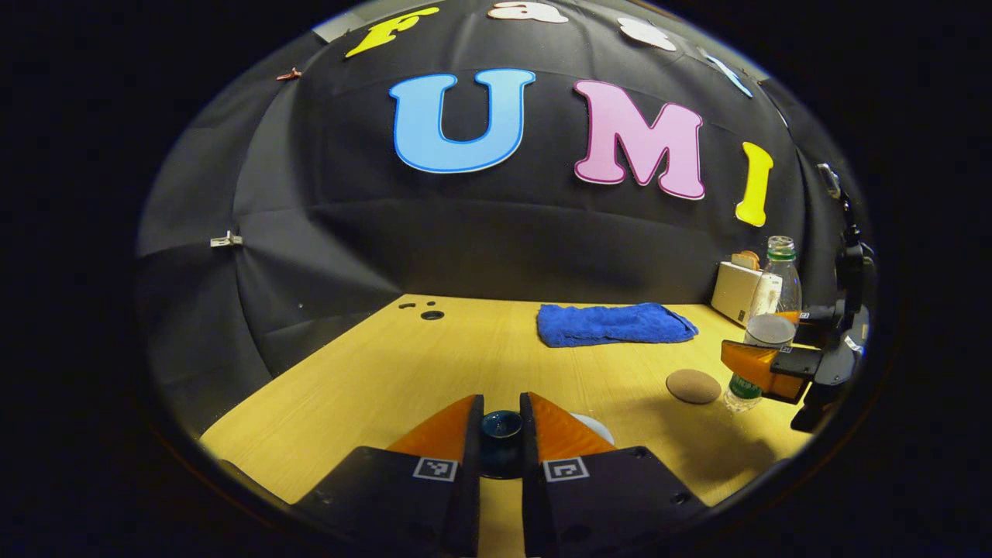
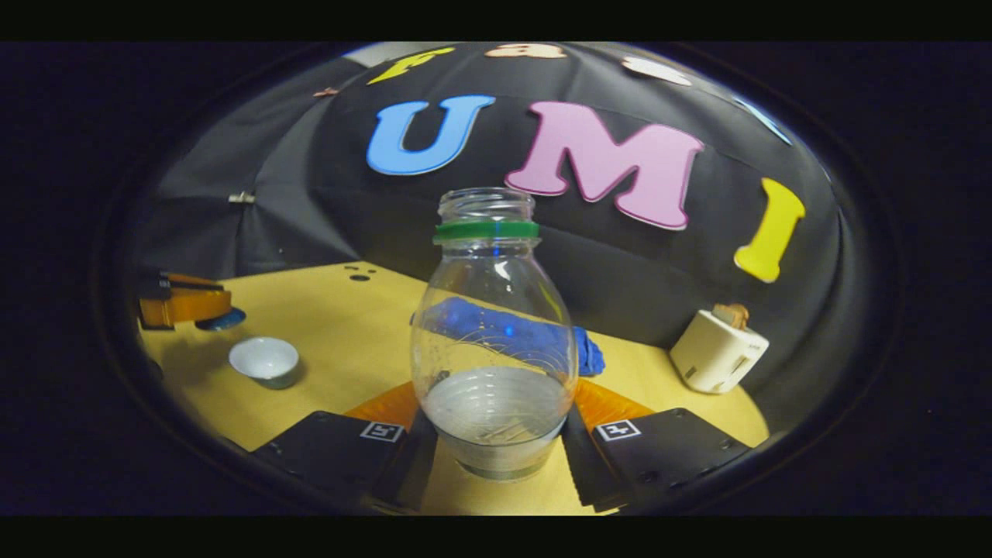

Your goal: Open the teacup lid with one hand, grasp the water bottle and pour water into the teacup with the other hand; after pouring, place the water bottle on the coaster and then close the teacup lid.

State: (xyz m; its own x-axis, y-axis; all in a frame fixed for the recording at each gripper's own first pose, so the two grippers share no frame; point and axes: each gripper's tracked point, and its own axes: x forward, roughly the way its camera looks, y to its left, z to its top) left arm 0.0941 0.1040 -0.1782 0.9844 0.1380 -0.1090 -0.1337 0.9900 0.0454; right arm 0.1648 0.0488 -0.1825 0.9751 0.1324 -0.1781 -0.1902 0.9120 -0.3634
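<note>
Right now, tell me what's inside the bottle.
The bottle, uncapped and upright, holds clear water in its lower part, empty above. The right gripper grips its base, whose fingers cover the lowest sides.

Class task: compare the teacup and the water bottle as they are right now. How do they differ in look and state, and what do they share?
The teacup is low, wide and opaque white; the water bottle is tall, narrow-necked and clear. The teacup stands free on the table, while the water bottle is held between the right gripper fingers. The water bottle visibly holds water in its lower part; no water can be made out in the teacup. Both stand upright with open tops.
</note>
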